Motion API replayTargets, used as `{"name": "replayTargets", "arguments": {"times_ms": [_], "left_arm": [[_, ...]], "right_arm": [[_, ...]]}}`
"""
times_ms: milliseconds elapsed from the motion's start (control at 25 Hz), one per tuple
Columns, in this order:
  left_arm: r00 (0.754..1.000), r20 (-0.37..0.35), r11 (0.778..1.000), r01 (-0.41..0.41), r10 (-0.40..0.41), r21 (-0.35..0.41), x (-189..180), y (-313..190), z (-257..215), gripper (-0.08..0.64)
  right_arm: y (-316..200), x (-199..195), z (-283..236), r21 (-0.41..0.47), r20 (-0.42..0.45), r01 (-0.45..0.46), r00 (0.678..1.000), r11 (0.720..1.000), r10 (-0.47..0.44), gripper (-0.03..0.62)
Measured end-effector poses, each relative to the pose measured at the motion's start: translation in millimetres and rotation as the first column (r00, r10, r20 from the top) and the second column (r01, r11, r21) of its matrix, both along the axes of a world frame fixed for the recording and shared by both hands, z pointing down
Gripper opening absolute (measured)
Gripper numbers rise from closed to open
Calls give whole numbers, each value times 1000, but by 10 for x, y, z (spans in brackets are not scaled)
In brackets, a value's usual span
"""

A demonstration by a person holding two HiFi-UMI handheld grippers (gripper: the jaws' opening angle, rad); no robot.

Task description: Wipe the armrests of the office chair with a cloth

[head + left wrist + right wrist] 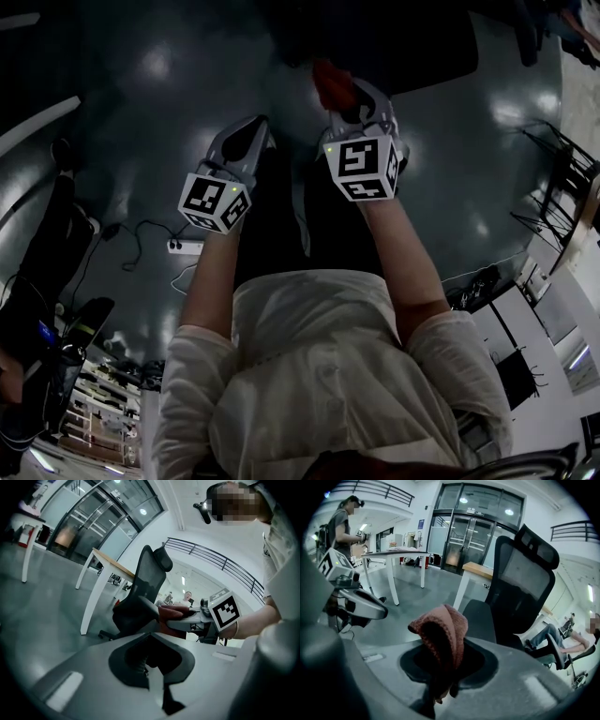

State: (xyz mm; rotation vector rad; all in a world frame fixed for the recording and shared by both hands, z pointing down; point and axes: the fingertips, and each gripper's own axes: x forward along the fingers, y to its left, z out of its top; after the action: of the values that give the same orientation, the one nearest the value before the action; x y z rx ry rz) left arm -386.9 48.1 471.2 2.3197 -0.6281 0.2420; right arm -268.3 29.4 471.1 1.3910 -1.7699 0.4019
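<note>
In the dim head view, the right gripper [342, 105] reaches far ahead toward the dark office chair [403, 47] with the red cloth [328, 80] at its tip. The left gripper [251, 131] hangs back on the left, probably just kept clear. In the left gripper view, its own jaws look pressed together on nothing, though shadow makes that uncertain, and the cloth meets the near end of an armrest [149, 605]. In the right gripper view, the jaws are clamped on the cloth, bunched forward as a wiping pad, above a glossy grey floor [417, 597] with a tabletop [401, 551] far left and glass doors [464, 527] beyond.
</note>
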Motion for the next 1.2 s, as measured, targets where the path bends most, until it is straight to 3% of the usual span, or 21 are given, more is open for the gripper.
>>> {"name": "replayTargets", "arguments": {"times_ms": [400, 600, 800, 1000, 1200], "left_arm": [[1000, -2, 1000, -13, 13, 9, 6, 310, -97, 15], [1000, 0, 999, 9, -9, 41, 233, 273, -315, 15], [999, -21, 993, 49, -47, 104, 438, 337, -791, 15], [1000, -13, 982, 24, -22, 185, 881, 501, -1238, 15], [998, 7, 959, -65, 65, 274, 1575, 538, -1534, 15]], "right_arm": [[564, 75, -40, -48, 57, -34, 998, 998, 37, 71], [845, 394, -23, -111, 127, -76, 988, 991, 90, 71], [958, 705, -455, -26, 225, -120, 966, 992, 123, 72], [1079, 1211, -951, 79, 265, -182, 952, 980, 155, 72], [1231, 1842, -1367, 224, 341, -267, 922, 937, 181, 72]]}}
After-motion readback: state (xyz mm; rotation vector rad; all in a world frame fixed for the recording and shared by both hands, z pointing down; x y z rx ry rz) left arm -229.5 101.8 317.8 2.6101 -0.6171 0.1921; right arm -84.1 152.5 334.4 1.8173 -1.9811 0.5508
